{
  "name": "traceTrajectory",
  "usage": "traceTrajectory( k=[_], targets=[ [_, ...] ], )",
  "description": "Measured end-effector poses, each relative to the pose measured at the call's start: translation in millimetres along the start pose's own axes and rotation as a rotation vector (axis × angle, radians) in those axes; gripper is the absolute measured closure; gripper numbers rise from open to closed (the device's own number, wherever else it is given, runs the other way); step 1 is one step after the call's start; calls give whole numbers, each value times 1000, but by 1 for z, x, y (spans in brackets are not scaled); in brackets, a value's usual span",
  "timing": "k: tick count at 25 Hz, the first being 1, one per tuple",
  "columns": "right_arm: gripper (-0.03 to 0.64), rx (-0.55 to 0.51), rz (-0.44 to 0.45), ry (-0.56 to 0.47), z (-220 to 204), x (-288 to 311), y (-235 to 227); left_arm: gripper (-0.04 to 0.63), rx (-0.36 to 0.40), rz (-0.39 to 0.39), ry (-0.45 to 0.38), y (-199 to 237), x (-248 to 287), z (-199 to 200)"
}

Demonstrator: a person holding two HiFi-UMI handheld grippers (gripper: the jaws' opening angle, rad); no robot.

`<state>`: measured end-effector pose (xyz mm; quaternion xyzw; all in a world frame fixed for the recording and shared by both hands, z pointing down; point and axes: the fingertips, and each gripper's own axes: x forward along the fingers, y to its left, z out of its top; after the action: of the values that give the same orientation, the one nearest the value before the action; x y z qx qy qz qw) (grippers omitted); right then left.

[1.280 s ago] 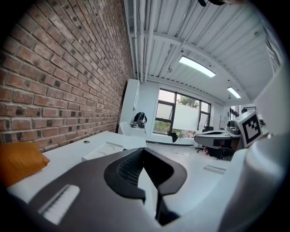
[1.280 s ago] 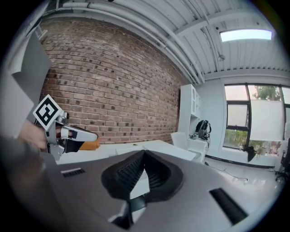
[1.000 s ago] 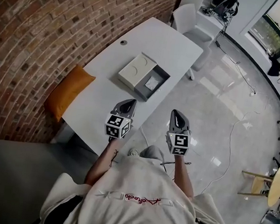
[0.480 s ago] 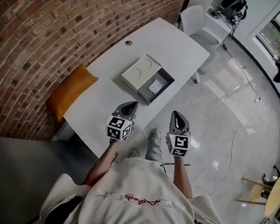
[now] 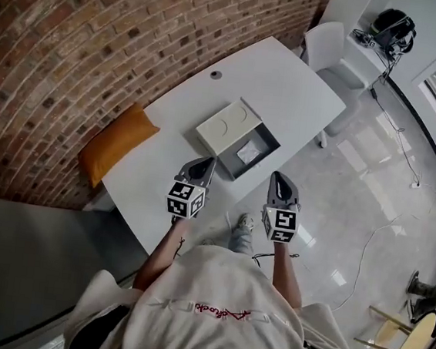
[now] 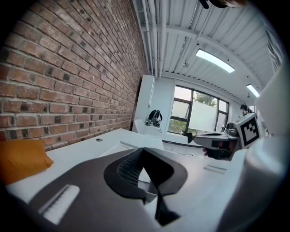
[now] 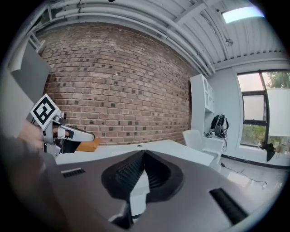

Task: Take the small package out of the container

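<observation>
Here, from the left: brick wall (image 5: 53, 52), then orange cushion (image 5: 117, 142) just beside the left edge of the white table (image 5: 290, 77). On the table, cream lid (image 5: 225, 124) lying flat, touching the open grey container (image 5: 269, 150) on its right. Inside that container, the small package (image 5: 248, 152), pale and flat, untouched. Nearer the person, left gripper (image 5: 204, 163) held over the table's near edge, short of the container and pointing toward it; jaws closed tip to tip in the left gripper view, gripping nothing. Further right, right gripper (image 5: 279, 178) level with its partner but out over the glossy floor (image 5: 371, 194), just beside the table edge; jaws likewise pressed together and empty. Up at the right, past the table's far end, white chair (image 5: 335, 54).
</observation>
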<state>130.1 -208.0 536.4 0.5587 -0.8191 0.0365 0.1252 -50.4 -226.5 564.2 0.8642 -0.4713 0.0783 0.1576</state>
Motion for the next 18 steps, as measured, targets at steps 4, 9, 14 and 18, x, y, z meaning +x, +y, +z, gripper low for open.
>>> traceTrajectory(
  k=[4, 9, 14, 18],
  targets=[
    [606, -9, 59, -14, 10, 28, -20, 586, -4, 69, -11, 10, 19, 14],
    [606, -23, 133, -21, 23, 58, -43, 586, 0, 150, -20, 19, 42, 34],
    [606, -19, 197, -28, 25, 82, -64, 586, 1, 227, -15, 30, 60, 46],
    [606, -10, 248, -18, 21, 96, -79, 586, 4, 275, -7, 31, 71, 51]
  ],
)
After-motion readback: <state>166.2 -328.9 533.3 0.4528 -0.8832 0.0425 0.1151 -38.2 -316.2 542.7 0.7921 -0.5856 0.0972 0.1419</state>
